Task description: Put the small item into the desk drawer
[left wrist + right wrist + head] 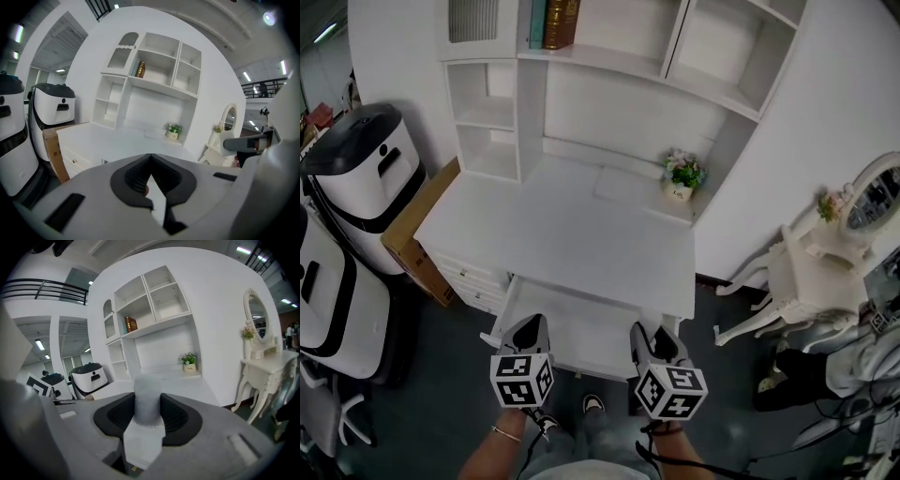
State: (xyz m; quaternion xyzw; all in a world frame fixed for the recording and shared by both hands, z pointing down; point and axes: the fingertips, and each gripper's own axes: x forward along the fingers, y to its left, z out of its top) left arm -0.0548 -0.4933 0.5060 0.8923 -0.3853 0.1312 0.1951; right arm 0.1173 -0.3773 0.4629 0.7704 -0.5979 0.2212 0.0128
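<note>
Both tongs are held side by side and tipped slightly downward at the front of the pulled-out drawer (581,323) of the white bench (562,234). The left tongs (528,330) are pressed together at the tips. The right tongs (653,339) are clamped on the small item (148,397), a pale grey, fuzzy-looking cylinder held upright between the pads.

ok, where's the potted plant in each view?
Head view: potted plant right of centre, back right corner of the desk.
Left gripper view: potted plant just right of centre.
Right gripper view: potted plant right of centre, mid-height.
Shared landmark: brown book, up and left of the potted plant in all three.
</note>
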